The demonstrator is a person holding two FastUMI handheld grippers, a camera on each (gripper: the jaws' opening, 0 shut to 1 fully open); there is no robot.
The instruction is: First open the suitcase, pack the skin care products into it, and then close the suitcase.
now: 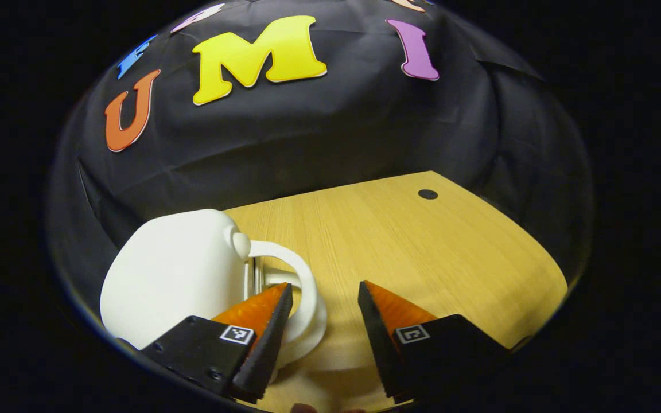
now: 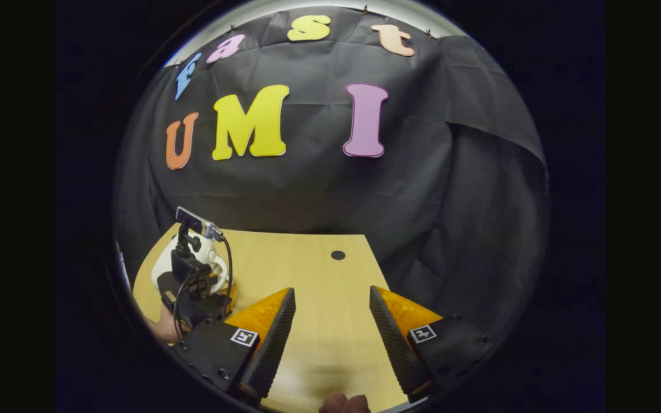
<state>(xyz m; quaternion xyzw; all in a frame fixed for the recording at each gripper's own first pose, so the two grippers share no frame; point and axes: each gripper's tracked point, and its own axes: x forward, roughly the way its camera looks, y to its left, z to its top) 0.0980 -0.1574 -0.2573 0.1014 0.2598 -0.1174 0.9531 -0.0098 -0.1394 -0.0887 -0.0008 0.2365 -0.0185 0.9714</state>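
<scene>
White suitcase point(image 1: 175, 275) (handle toward table centre), closed, at table's left.

One white suitcase point(image 1: 172, 275), one table point(image 1: 422, 246)

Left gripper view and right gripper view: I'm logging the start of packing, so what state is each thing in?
White suitcase: closed, resting on the table.
Left gripper: jaws open, by the suitcase handle, gripping nothing.
Right gripper: jaws open, empty, above the table.
</scene>
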